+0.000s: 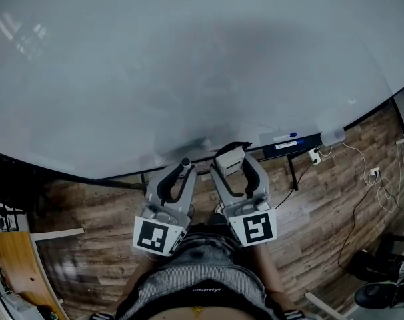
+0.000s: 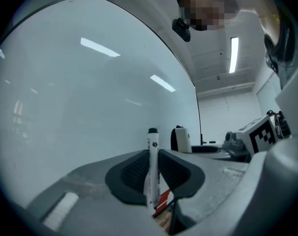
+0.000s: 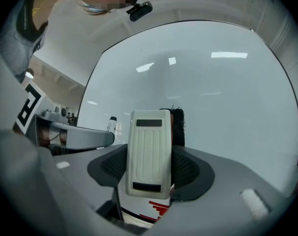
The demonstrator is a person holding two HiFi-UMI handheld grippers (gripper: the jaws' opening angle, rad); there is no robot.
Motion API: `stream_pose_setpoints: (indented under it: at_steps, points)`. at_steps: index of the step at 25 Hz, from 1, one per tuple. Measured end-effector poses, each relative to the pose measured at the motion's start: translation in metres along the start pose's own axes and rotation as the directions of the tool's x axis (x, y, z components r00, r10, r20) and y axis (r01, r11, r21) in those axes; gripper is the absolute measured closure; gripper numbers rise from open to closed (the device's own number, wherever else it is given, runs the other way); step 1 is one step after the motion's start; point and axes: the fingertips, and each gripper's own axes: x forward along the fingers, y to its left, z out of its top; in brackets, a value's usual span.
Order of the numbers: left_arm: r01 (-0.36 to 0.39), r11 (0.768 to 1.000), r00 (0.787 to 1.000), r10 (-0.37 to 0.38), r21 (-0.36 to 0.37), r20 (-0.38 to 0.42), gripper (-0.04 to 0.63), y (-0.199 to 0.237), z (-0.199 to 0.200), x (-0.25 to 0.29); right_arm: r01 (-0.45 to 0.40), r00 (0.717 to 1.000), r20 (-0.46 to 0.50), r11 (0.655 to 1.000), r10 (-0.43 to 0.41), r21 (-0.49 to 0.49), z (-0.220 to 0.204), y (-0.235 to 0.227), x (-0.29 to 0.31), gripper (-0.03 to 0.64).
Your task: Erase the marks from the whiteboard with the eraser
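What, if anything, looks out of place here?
Nothing stands out. The left gripper grips a marker, the right gripper grips the eraser, and the whiteboard shows no clear marks. Only loose cables trail across the floor at right.

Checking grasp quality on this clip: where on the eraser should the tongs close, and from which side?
Across its two long side edges, mid-length, coming from the ribbed white plastic back. That is how the right tongs hold the eraser: the flat parallel sides suit a pinch, and the black felt face is left free, turned toward the whiteboard. The left tongs hold a marker.
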Motion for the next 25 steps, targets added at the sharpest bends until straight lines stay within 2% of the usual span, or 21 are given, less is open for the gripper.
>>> stream_pose_setpoints:
  at_steps: [5, 10, 25]
  points:
    - [-0.017, 1.0, 1.0, 0.017, -0.018, 0.01, 0.52, -0.003, 0.011, -0.002, 0.003, 0.999, 0.038, 1.0, -0.003, 0.006, 0.019, 0.002, -0.002, 0.352]
    - [-0.024, 1.0, 0.999, 0.023, 0.013, 0.038, 0.52, -0.006, 0.025, -0.005, -0.003, 0.998, 0.068, 1.0, 0.003, 0.0, 0.035, 0.007, -0.004, 0.353]
    - [-0.027, 0.999, 0.999, 0.026, 0.02, 0.032, 0.52, -0.012, 0.022, -0.006, -0.024, 0.998, 0.059, 1.0, 0.024, -0.013, 0.034, 0.01, -0.01, 0.353]
